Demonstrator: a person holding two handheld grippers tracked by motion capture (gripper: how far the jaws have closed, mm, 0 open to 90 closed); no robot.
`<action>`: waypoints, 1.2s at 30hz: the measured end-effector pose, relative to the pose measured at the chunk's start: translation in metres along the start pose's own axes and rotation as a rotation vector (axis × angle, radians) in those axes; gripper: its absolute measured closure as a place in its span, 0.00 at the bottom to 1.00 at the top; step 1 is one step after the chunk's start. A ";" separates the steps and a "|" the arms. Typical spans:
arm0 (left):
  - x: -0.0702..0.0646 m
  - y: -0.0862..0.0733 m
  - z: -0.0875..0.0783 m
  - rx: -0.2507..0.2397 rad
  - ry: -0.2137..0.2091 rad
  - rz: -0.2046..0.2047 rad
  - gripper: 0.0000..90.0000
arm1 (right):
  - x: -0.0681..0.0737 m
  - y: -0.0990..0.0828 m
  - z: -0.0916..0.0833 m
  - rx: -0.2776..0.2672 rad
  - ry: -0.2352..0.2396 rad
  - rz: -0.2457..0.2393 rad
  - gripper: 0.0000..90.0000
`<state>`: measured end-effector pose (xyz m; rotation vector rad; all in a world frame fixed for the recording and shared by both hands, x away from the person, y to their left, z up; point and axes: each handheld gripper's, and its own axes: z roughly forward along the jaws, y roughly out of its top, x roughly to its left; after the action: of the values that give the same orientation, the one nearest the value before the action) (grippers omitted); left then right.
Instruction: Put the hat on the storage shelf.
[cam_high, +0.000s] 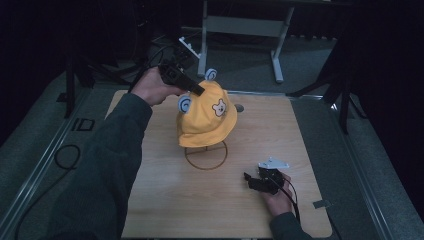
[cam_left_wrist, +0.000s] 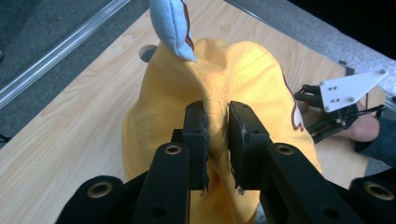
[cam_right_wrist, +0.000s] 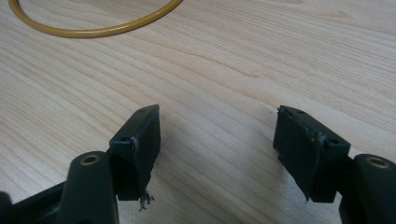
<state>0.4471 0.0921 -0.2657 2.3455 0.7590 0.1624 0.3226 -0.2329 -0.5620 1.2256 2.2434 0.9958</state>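
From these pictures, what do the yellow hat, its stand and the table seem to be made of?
Yellow hat: soft matte woven cloth, apparently cotton; stitched seams, and it folds between the left gripper pads.
Stand: probably thin metal wire, smooth brass-coloured ring.
Table: light wood or wood-look laminate; printed-looking grain.

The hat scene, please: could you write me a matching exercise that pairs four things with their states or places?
Things:
1. left gripper
2. right gripper
3. hat
4. ring

States:
A. lies on the table under the hat
B. jaws wide apart over bare wood
C. yellow, sits on a stand
D. jaws pinch a fold of cloth

Pairs: 1-D, 2-B, 3-C, 4-A
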 end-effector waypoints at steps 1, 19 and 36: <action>-0.002 0.000 0.001 0.002 0.005 0.006 0.85 | 0.000 0.000 0.000 0.000 0.000 0.000 0.35; -0.009 0.005 0.012 -0.001 0.089 -0.012 0.53 | 0.000 0.000 0.000 0.001 0.000 0.001 0.35; 0.009 -0.011 -0.025 -0.141 0.114 -0.105 0.36 | 0.000 0.000 0.000 0.000 0.001 -0.001 0.35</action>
<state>0.4420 0.1178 -0.2537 2.1721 0.8949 0.2963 0.3226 -0.2329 -0.5620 1.2246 2.2440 0.9962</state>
